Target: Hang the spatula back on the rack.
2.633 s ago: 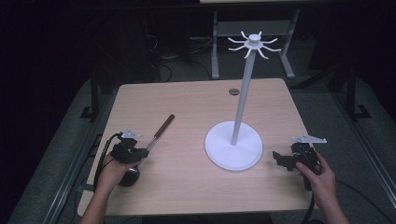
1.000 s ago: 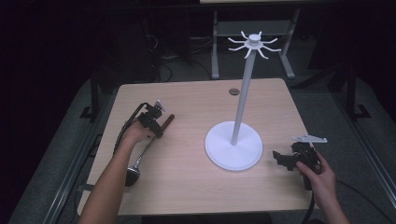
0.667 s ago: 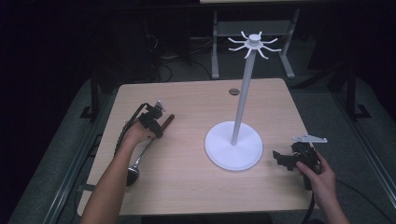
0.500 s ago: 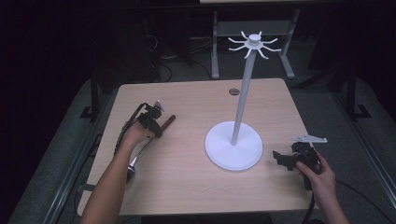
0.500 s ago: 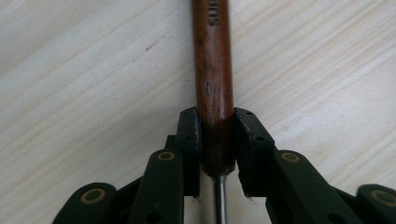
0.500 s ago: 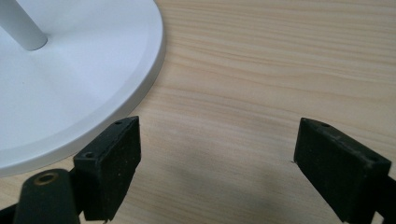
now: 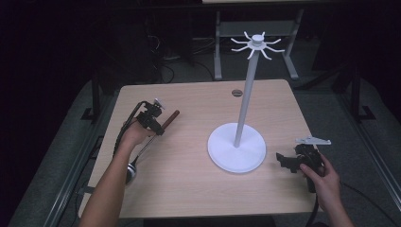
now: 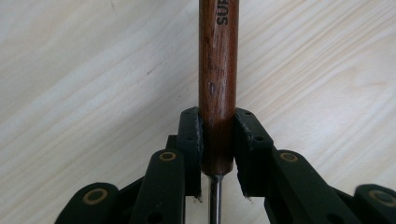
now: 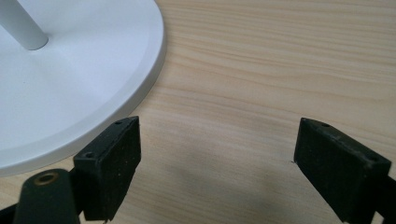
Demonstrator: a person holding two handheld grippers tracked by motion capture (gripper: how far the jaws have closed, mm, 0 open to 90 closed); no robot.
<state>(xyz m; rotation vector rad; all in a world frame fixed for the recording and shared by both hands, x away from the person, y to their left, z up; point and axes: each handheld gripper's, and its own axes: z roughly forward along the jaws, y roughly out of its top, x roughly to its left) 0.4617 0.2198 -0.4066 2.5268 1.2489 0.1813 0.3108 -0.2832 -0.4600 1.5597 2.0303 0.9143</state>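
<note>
Your left gripper (image 8: 217,140) squeezes the ladle's (image 7: 152,139) brown handle, near the table's (image 7: 198,198) left edge | your right gripper (image 9: 217,163) gapes wide, empty, beside the white stand (image 7: 236,146).

A dim lab: one bare wooden table (image 7: 198,189) on grey carpet, cables (image 7: 187,49) tangled under a metal-legged desk (image 7: 255,33) behind

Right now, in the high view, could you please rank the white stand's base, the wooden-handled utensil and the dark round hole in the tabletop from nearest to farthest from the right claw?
1. White stand's base: just left of the right claw, mid-table.
2. Dark round hole: at the table's far edge, behind the stand.
3. Wooden-handled utensil: far across on the left side, clamped in the left claw.
</note>
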